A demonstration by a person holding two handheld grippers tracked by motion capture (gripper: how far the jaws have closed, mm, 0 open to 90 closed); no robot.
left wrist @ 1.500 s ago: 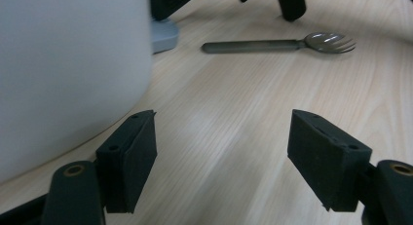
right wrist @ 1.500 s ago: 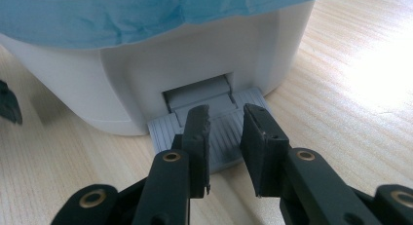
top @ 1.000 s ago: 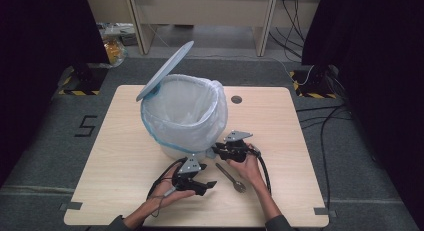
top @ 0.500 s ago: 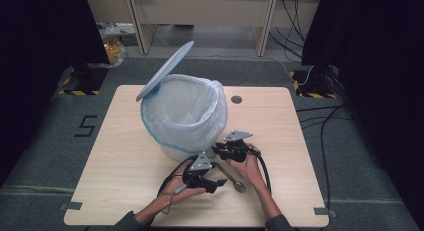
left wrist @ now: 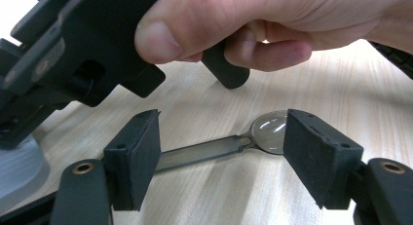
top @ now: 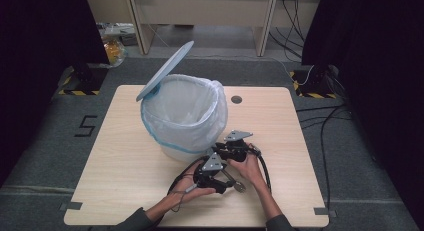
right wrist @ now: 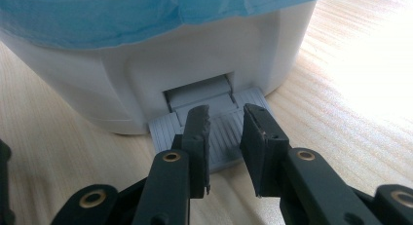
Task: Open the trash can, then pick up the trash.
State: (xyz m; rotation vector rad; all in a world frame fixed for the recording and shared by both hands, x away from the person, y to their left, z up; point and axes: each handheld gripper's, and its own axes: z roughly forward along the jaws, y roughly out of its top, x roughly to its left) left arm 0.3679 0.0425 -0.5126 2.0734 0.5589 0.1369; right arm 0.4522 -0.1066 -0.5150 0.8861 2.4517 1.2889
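Observation:
A white pedal bin [top: 185,121] lined with a pale blue bag [right wrist: 122,15] stands mid-table, its lid [top: 165,71] tipped up. My right gripper [right wrist: 226,118] is shut, and its jaw tips rest on the grey ribbed pedal [right wrist: 224,137] at the bin's foot. In the high view the right gripper [top: 223,147] sits close against the bin's front. A metal spoon [left wrist: 268,132] lies flat on the wood. My left gripper [left wrist: 221,132] is open just above the table, its pads on either side of the spoon without touching it. In the high view the left gripper [top: 226,183] is beside the spoon [top: 239,186].
The person's right hand [left wrist: 272,20] is very near the left gripper's jaws. A round dark grommet [top: 236,99] sits in the table [top: 115,161] behind the bin. Cables trail from both grippers toward the front edge.
My left gripper has slid to the right across the table, up to the spoon and beside the right hand. The right gripper and the raised lid have not moved.

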